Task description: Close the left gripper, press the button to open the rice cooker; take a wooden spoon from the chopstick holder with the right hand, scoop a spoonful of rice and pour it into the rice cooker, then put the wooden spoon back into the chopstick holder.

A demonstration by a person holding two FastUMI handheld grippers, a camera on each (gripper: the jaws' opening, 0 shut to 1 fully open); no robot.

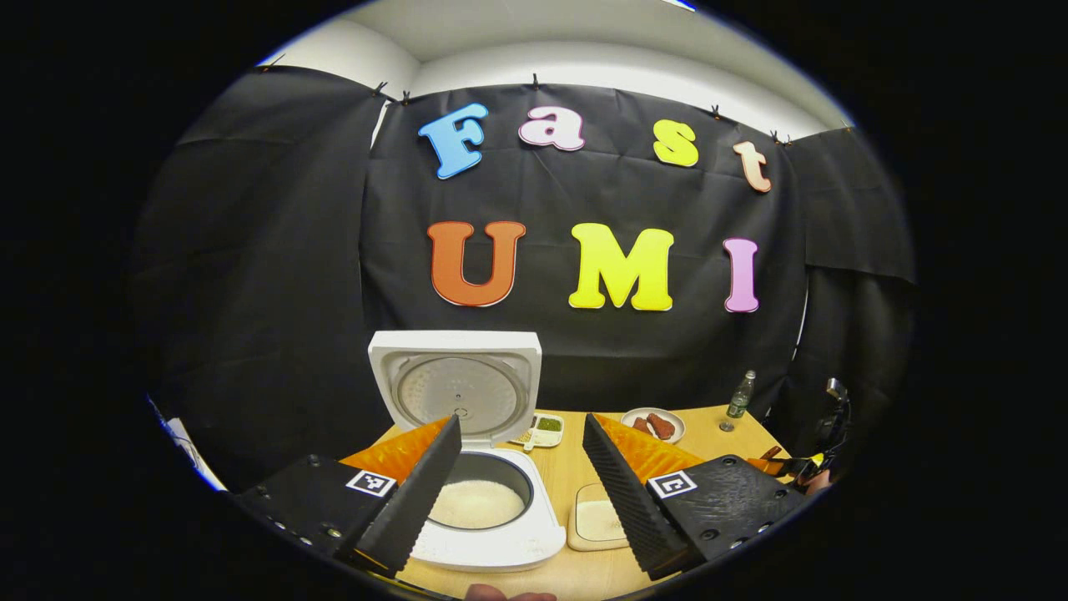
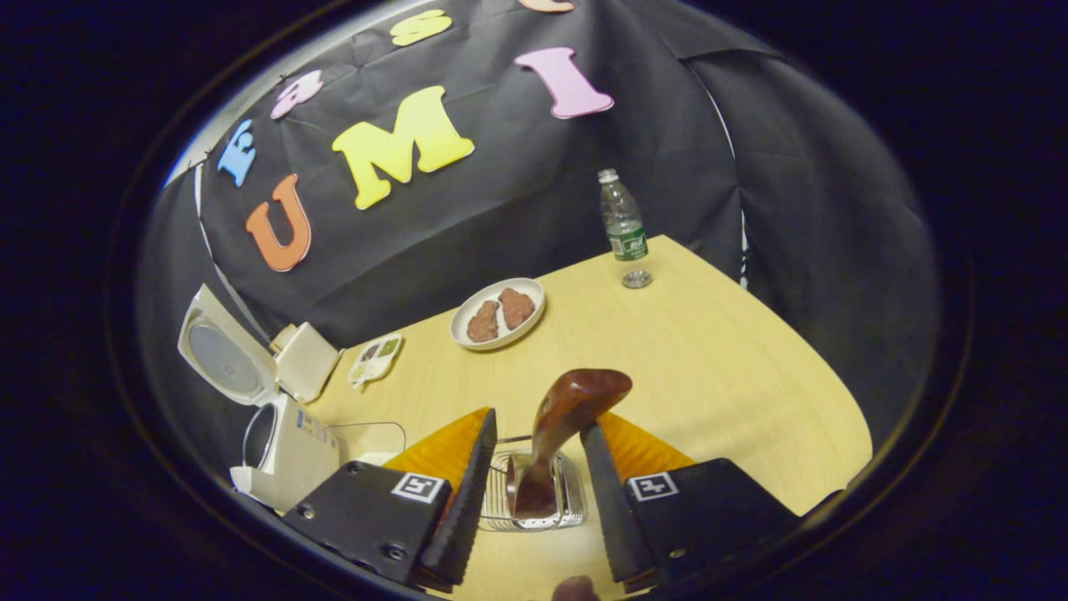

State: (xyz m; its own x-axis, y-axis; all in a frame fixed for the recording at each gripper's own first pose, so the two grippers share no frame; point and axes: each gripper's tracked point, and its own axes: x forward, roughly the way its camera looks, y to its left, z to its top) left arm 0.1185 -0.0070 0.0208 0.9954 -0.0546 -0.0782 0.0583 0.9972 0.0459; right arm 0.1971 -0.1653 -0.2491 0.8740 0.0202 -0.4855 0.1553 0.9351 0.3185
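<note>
Both views are evenly lit from overhead, the counter (image 2: 709,359) bright and warm against the dim black cloth wall (image 1: 250,275). Shadows are soft and short — a faint one sits under the plate (image 2: 497,314). The open rice cooker (image 1: 480,467) shows a mild sheen inside its lid, no harsh glare. Fisheye distortion bends straight lines strongly toward the edges — the counter's rim curves. Focus is fairly sharp centrally, softer at the margins.
</note>
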